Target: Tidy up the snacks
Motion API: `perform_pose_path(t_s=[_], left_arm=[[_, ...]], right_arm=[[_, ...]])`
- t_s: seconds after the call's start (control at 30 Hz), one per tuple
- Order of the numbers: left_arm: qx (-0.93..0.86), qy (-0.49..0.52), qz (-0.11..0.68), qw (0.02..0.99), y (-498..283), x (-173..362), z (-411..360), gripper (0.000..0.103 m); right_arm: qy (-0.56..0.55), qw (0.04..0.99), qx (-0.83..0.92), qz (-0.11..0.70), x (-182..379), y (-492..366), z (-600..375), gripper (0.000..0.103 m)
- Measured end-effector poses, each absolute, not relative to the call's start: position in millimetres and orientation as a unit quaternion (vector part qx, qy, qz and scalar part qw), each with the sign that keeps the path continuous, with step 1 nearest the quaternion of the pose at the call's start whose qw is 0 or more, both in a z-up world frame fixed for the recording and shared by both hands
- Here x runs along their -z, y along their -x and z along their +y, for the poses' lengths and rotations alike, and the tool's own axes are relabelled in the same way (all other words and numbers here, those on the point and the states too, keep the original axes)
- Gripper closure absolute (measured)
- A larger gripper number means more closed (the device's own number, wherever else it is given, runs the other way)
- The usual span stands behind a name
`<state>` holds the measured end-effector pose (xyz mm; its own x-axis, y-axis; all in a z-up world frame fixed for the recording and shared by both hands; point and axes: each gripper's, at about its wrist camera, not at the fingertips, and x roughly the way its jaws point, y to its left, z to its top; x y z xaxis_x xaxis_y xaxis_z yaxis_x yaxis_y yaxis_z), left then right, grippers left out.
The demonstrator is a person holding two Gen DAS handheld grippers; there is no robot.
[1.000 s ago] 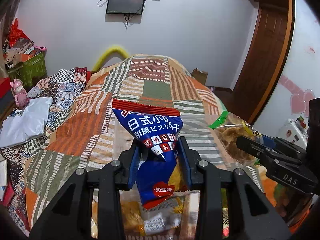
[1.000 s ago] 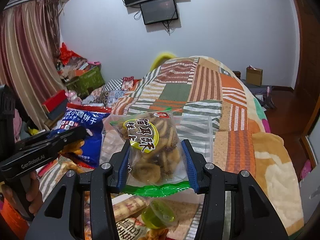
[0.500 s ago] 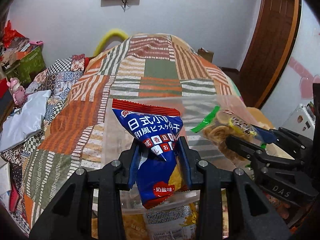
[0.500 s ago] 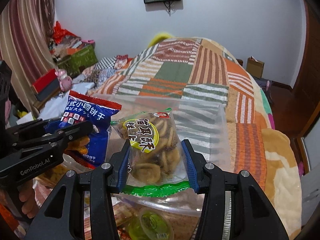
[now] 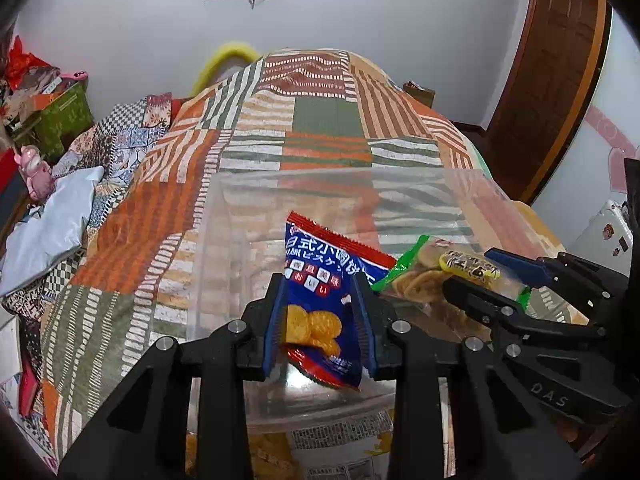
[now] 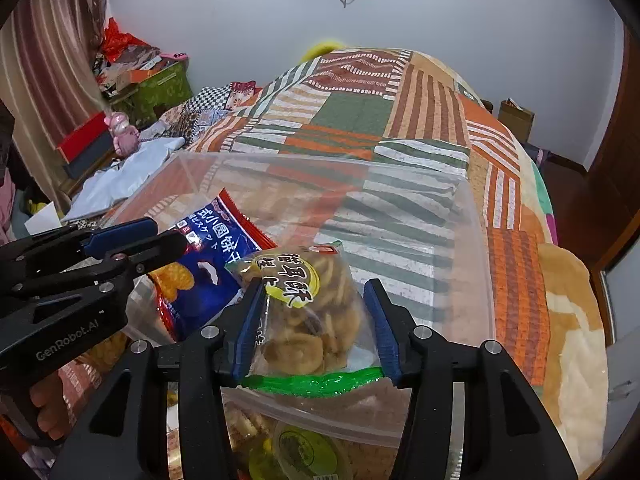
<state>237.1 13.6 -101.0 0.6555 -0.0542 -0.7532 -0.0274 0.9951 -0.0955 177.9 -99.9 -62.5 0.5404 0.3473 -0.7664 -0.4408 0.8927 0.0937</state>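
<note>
My left gripper [image 5: 320, 280] is shut on a blue and red biscuit bag [image 5: 320, 300] and holds it over a clear plastic bin [image 5: 224, 216] on the bed. My right gripper [image 6: 316, 286] is shut on a clear bag of brown cookies with a yellow label and green edge [image 6: 308, 320], also over the bin [image 6: 476, 248]. The two bags hang side by side, the blue one [image 6: 208, 252] on the left, the cookie bag [image 5: 432, 276] on the right. Each gripper shows in the other's view: the right one [image 5: 472, 272] and the left one [image 6: 164, 236].
The bin sits on a striped patchwork quilt [image 5: 320, 128]. More snack packets [image 5: 320, 456] and a green-lidded cup [image 6: 304, 452] lie below the bin's near wall. Clutter, a green box [image 6: 160, 88] and a pink toy [image 6: 120, 136] stand at the left; a wooden door [image 5: 552, 80] at the right.
Both grippers have moved forward and down with their bags, from in front of the bin to over its inside. The blue bag now hangs tilted.
</note>
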Motion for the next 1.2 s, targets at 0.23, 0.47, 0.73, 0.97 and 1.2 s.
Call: perform_pose_path(t_s=[0.23, 0.47, 0.73, 0.97, 1.2], left_arm=[[0.010, 0.044, 0.406, 0.913, -219.8, 94.9, 11.0, 0.058], [0.009, 0.048, 0.380, 0.924, -195.1, 72.8, 15.0, 0.044], [-0.007, 0.032, 0.343, 0.939, -153.4, 46.4, 24.7, 0.018], [-0.026, 0.025, 0.341, 0.940, -125.8, 41.5, 42.5, 0.013], [-0.053, 0.027, 0.361, 0.931, -108.1, 60.7, 67.2, 0.012]], right_arm=[[0.053, 0.877, -0.224, 0.422, 55.2, -170.9, -104.8, 0.053], [0.054, 0.895, -0.219, 0.386, 29.3, -150.5, -115.5, 0.040], [0.055, 0.914, -0.206, 0.346, 4.3, -119.5, -133.3, 0.029], [0.054, 0.923, -0.179, 0.336, 2.0, -96.3, -155.0, 0.025], [0.041, 0.918, -0.162, 0.360, 20.4, -83.4, -172.5, 0.025]])
